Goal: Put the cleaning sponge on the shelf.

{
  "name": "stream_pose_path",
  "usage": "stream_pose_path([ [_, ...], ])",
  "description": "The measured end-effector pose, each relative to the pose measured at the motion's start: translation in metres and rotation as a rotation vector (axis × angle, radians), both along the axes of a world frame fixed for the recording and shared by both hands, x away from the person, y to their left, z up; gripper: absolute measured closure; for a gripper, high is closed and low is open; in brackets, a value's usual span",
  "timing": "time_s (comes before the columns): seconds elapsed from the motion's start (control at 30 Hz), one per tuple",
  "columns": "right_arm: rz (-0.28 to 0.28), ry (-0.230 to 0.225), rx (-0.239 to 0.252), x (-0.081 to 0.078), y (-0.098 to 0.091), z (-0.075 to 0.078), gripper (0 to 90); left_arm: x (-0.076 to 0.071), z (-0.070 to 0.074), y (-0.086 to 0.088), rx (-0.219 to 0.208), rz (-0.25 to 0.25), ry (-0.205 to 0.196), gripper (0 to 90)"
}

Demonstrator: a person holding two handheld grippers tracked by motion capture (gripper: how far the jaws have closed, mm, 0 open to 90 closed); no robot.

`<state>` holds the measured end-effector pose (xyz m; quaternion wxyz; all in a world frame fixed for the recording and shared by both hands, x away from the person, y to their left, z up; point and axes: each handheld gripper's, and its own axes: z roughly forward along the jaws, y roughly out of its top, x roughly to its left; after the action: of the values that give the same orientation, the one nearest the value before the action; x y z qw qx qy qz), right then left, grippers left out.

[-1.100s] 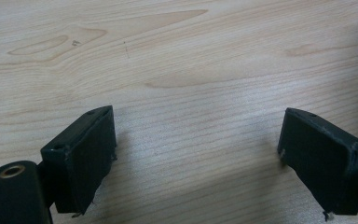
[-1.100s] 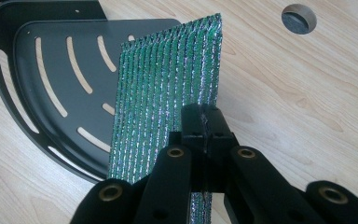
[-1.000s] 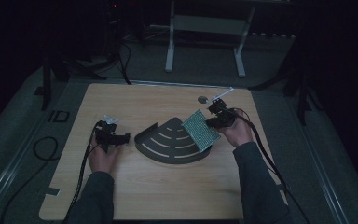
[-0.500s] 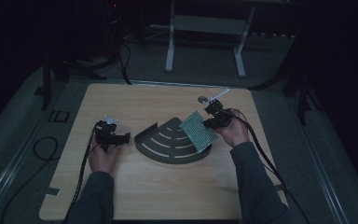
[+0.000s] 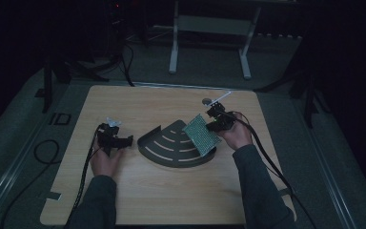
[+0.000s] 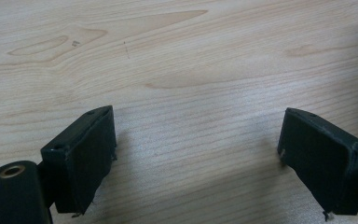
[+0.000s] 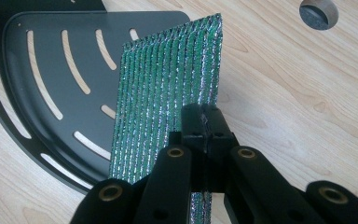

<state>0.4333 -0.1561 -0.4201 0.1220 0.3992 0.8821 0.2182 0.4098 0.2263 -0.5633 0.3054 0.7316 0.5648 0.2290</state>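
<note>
A green ribbed pad with a silvery glint (image 5: 201, 134) (image 7: 168, 84) is held on edge, and my right gripper (image 5: 212, 127) (image 7: 205, 116) is shut on its right border. The pad hangs tilted over the right side of a black quarter-round slotted tray (image 5: 147, 138) (image 7: 158, 23) at the table's middle. I cannot tell whether the pad's lower corner touches the tray. Left of the tray, my left gripper (image 5: 127, 140) (image 6: 196, 163) rests low over the bare wood. It points toward the tray, jaws wide open with nothing between them.
The wooden table (image 5: 171, 200) has a small round dark hole (image 5: 207, 101) (image 7: 319, 11) and a white stick (image 5: 221, 97) behind the right hand. Cables trail off both grippers toward the front edge. A white metal frame (image 5: 209, 24) stands on the floor beyond the table.
The right gripper has shifted slightly leftward with the green pad, which has turned a little more edge-on. The left gripper has not moved.
</note>
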Motion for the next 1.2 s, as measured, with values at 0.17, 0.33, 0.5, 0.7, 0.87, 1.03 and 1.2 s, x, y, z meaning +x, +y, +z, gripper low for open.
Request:
stream_pose_path([
  [0.17,-0.001,0.006,-0.005,0.002,0.002,-0.003,89.6,0.000,0.000,0.000,0.000,0.000,-0.001,11.9],
  [0.33,0.001,0.013,-0.011,0.003,0.005,-0.007,89.6,0.000,0.000,0.000,0.000,0.000,0.000,11.9],
  [0.5,0.003,0.019,-0.025,0.005,0.007,-0.012,89.6,0.000,0.000,0.000,0.000,0.000,0.000,11.9],
  [0.7,0.003,0.026,-0.030,0.006,0.008,-0.015,89.6,0.000,0.000,0.000,0.000,0.001,-0.001,11.9],
  [0.87,0.003,0.032,-0.034,0.006,0.009,-0.017,89.6,0.000,0.000,0.000,0.000,0.000,-0.001,11.9],
  [1.03,0.007,0.034,-0.041,0.006,0.010,-0.019,89.6,0.000,0.000,0.000,0.001,-0.001,0.000,12.0],
  [1.2,0.009,0.035,-0.043,0.006,0.011,-0.019,89.6,0.000,0.000,0.000,0.001,-0.001,0.000,11.9],
])
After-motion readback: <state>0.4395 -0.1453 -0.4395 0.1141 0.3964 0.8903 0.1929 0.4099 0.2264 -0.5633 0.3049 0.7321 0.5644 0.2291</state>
